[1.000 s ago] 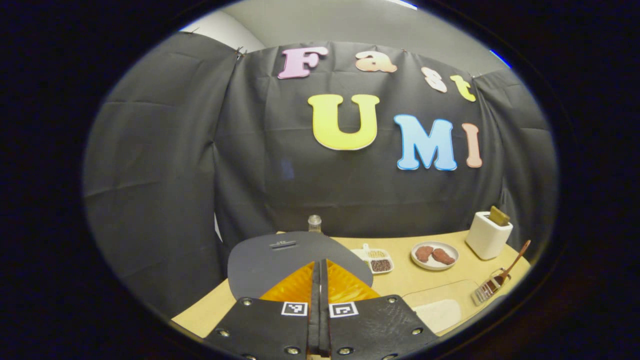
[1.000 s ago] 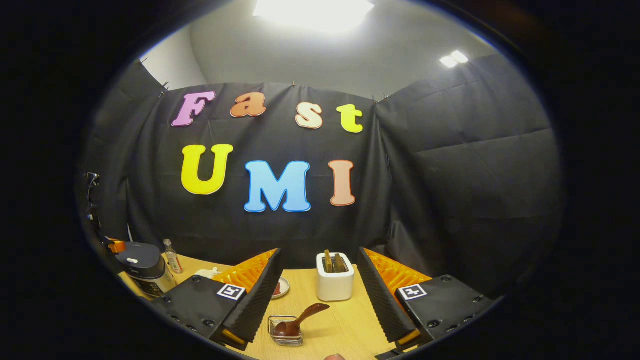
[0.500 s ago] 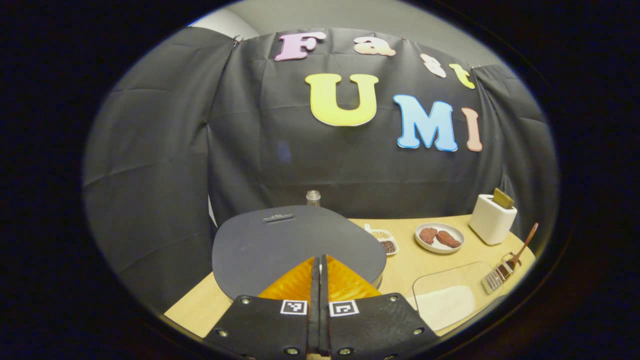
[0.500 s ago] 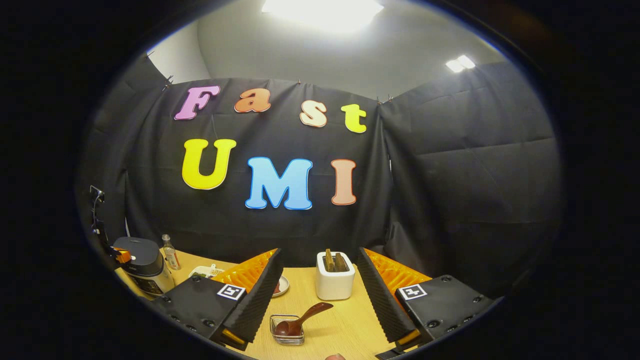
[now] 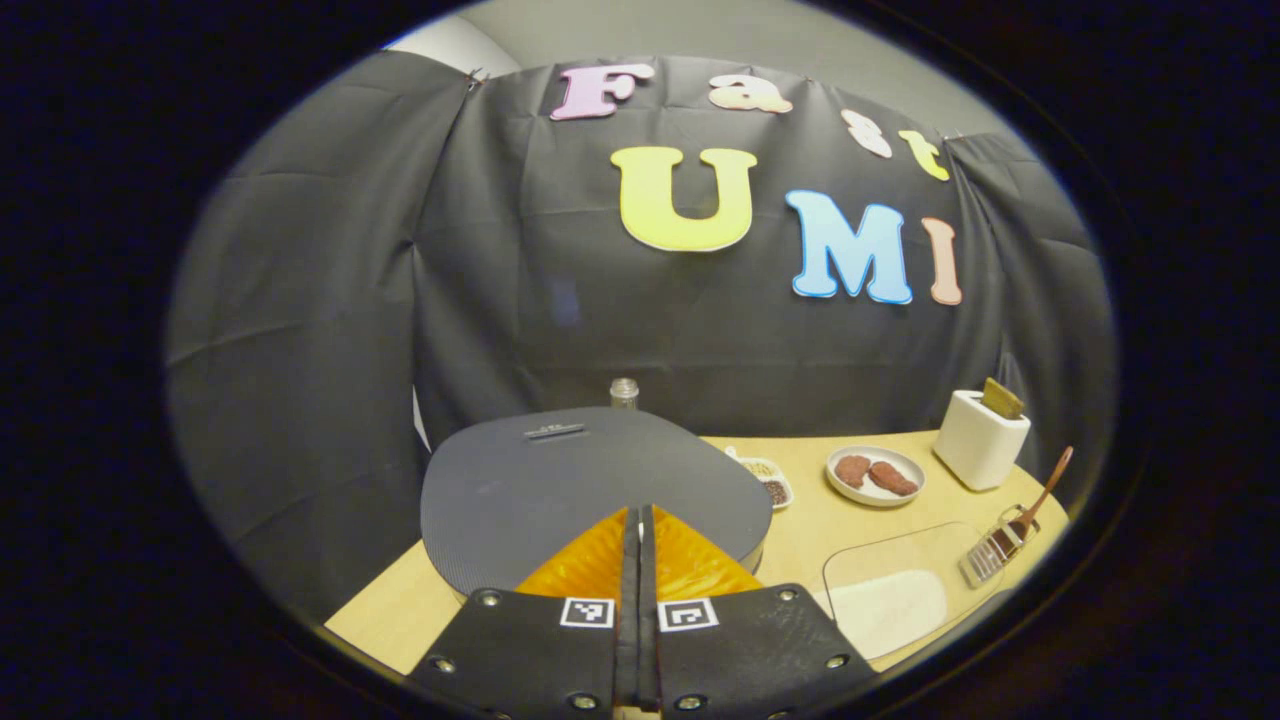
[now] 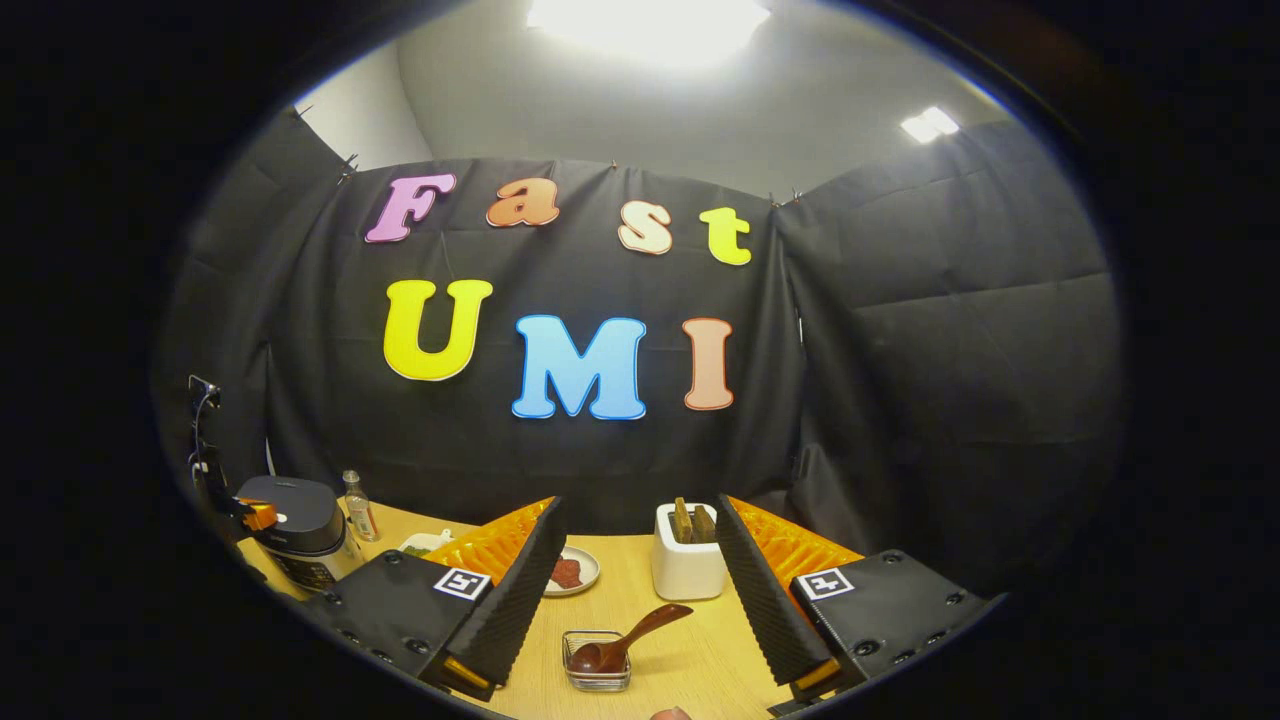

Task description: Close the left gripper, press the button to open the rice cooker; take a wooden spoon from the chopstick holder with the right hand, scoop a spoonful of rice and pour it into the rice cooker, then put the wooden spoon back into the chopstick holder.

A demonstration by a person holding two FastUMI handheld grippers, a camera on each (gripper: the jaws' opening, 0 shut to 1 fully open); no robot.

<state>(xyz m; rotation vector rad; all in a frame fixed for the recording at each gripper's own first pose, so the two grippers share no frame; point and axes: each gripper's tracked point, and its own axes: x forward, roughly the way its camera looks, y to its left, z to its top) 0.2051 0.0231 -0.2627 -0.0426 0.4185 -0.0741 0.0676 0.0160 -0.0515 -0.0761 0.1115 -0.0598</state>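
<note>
Left gripper view: left gripper [image 5: 640, 520] with fingers pressed together, nothing between them, tips low over the front edge of the rice cooker [image 5: 590, 490], whose dark lid lies flat and shut. Button itself hidden under the fingers; cannot tell whether contact is made. So first step, closing the fingers, reads as done; the press is in hand or just about to land; lid not yet sprung. Right gripper view: right gripper [image 6: 635, 570] with fingers spread wide, empty, poised above the tabletop [image 6: 700, 660]. Wooden spoon [image 6: 625, 645] sits bowl-down in the wire chopstick holder [image 6: 597, 665], handle leaning up to the right, between and below the spread fingers, not touched. Rice [image 5: 885, 625] lies as a white heap in a clear container [image 5: 900, 570] on the tabletop, between cooker and holder in the left gripper view, undisturbed as far as can be judged. Left to do: get the lid open, fetch spoon, scoop, pour into the cooker, return spoon. Task barely begun. Toaster [image 6: 688, 560] and plate [image 6: 572, 572] stand behind the holder, no part in this.
</note>
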